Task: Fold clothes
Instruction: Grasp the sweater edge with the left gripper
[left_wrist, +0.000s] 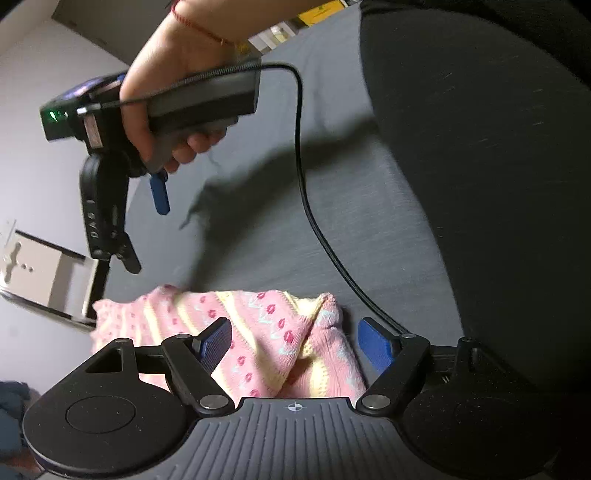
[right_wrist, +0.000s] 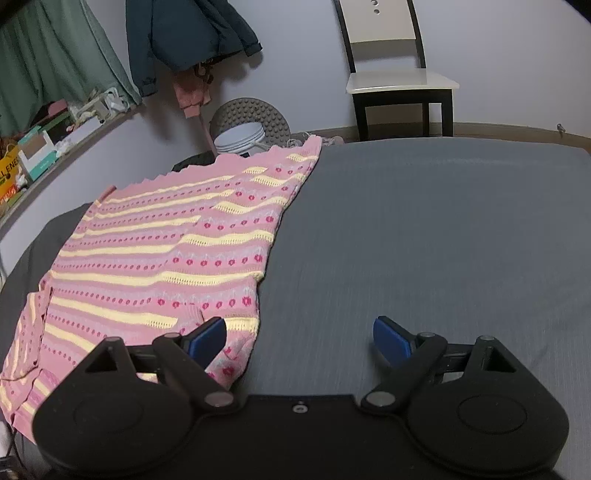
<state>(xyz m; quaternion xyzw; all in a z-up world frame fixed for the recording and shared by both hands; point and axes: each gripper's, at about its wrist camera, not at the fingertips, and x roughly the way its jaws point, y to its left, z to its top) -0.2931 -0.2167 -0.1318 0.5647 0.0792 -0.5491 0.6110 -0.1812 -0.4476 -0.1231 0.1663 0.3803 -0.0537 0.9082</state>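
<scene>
On the grey bed (right_wrist: 424, 229) our pink knit sweater (right_wrist: 166, 251) lies spread along the left side, one edge doubled over into a straight line, so it can be squared up. We hold the left gripper (left_wrist: 295, 343) spread wide above a bunched end, and the right gripper (right_wrist: 299, 336) equally spread, gripping nothing.

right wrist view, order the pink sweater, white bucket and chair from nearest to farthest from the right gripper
1. The pink sweater, just ahead on the left, its near corner by the left finger of the right gripper, whose jaws are open.
2. The white bucket, beyond the sweater's far edge, off the bed.
3. The chair, at the back right against the wall.
</scene>
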